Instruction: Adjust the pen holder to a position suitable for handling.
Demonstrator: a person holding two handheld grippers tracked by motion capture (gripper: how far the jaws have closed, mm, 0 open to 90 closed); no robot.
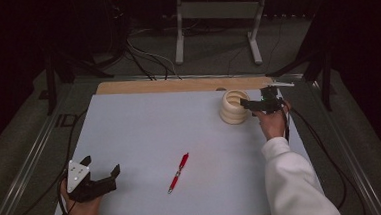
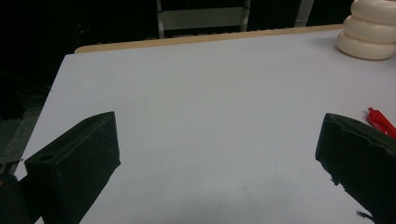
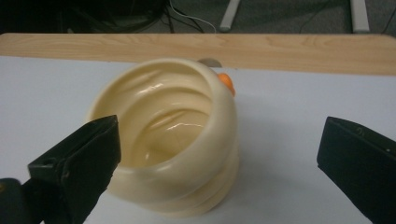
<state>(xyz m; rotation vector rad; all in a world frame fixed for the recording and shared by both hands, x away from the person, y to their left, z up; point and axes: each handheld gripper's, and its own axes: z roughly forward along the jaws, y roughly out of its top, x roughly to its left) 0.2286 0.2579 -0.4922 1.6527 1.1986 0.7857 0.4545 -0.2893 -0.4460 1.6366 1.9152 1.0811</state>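
At the far right of the surface (image 1: 144,125), your right claw (image 1: 248,104) hangs with its jaws apart and nothing between them — one jaw reaches over the rim of the cream ribbed cup (image 1: 233,106), the other sits off to the side of it. From the right gripper view, the cup (image 3: 173,140) stands upright with its open mouth toward you, and a small orange thing (image 3: 227,82) peeks out just behind its rim, touching or nearly so; what it is cannot be told. Behind the cup runs the bare wooden edge (image 1: 177,85) of the surface.

Your left claw (image 1: 100,175) rests at the near left corner, jaws wide apart and holding nothing. Between the two claws — well apart from both — a red pen (image 1: 178,173) lies flat and slantwise on the white sheet.
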